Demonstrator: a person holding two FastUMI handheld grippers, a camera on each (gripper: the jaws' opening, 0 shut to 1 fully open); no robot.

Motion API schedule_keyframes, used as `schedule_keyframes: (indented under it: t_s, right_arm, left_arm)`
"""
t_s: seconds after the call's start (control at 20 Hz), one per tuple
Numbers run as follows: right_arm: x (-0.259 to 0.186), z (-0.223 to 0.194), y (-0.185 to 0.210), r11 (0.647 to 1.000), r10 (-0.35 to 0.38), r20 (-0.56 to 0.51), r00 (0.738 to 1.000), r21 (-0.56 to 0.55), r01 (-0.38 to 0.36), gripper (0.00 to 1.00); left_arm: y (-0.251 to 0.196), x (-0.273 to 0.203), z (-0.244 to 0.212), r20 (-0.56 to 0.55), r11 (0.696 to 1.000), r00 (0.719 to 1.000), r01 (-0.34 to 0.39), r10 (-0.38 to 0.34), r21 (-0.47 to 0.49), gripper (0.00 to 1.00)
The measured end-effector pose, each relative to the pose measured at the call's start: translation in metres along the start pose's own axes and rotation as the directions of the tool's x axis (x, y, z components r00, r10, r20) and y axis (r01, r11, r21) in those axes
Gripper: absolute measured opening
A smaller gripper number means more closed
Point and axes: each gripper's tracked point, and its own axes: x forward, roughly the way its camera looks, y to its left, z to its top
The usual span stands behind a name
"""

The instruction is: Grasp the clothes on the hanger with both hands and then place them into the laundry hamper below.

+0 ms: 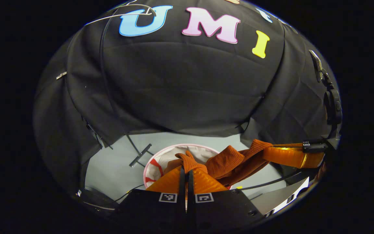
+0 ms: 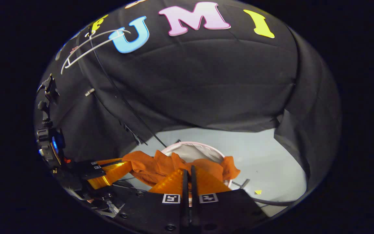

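A rust-orange ribbed garment (image 1: 229,161) hangs stretched between both grippers, just above the round white laundry hamper (image 1: 161,156) on the grey floor. My left gripper (image 1: 186,172) is shut on one bunched end of it. At the right of the left gripper view, the right gripper (image 1: 271,150) pinches the other end. In the right gripper view, my right gripper (image 2: 189,172) is shut on the garment (image 2: 154,165), which drapes over the hamper's pink rim (image 2: 206,145). The left gripper (image 2: 127,164) holds the cloth at the lower left. An empty white hanger (image 2: 86,48) hangs high on the booth wall.
A black cable (image 2: 122,97) runs down the cloth wall to the floor. A short grey bar (image 1: 140,155) lies on the floor left of the hamper. A small yellow scrap (image 2: 257,191) and another cable (image 2: 271,201) lie to the hamper's right.
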Motion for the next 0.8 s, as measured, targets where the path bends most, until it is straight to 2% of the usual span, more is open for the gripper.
schedule_keyframes:
  t_s: [0.05, 0.15, 0.2, 0.25, 0.45, 0.65, 0.8]
  right_arm:
    - [0.008, -0.004, -0.016, 0.998, -0.067, -0.014, 0.998, -0.007, 0.067, 0.22]
    - [0.022, -0.015, -0.025, 0.995, -0.104, -0.023, 0.994, 0.003, 0.104, 0.74]
    - [0.011, -0.009, -0.026, 0.994, -0.112, -0.028, 0.993, -0.001, 0.112, 1.00]
    - [0.012, -0.014, -0.027, 0.993, -0.116, -0.034, 0.993, -0.011, 0.116, 0.98]
    - [0.000, -0.019, -0.026, 0.993, -0.104, -0.036, 0.994, -0.063, 0.102, 0.99]
    - [-0.016, -0.007, -0.008, 0.997, -0.049, 0.009, 0.999, -0.054, 0.050, 0.99]
    - [-0.034, 0.009, -0.004, 0.995, -0.067, 0.074, 0.995, -0.067, 0.072, 0.99]
  left_arm:
    - [-0.003, -0.004, 0.004, -0.008, 1.000, 1.000, 0.000, 0.000, -0.003, 0.06]
    - [-0.010, -0.009, 0.012, -0.028, 1.000, 0.999, -0.021, 0.021, 0.011, 0.51]
    - [-0.008, -0.013, 0.009, -0.029, 0.999, 0.999, -0.023, 0.023, 0.023, 0.73]
    - [-0.012, -0.007, 0.007, -0.025, 0.999, 0.999, -0.024, 0.025, 0.034, 0.96]
    - [-0.020, -0.008, 0.015, -0.013, 1.000, 1.000, -0.001, 0.002, 0.029, 0.96]
    - [-0.027, -0.025, 0.019, 0.012, 1.000, 1.000, 0.009, -0.009, 0.026, 0.96]
    - [-0.021, -0.042, 0.025, 0.043, 0.999, 0.999, -0.012, 0.010, 0.035, 0.96]
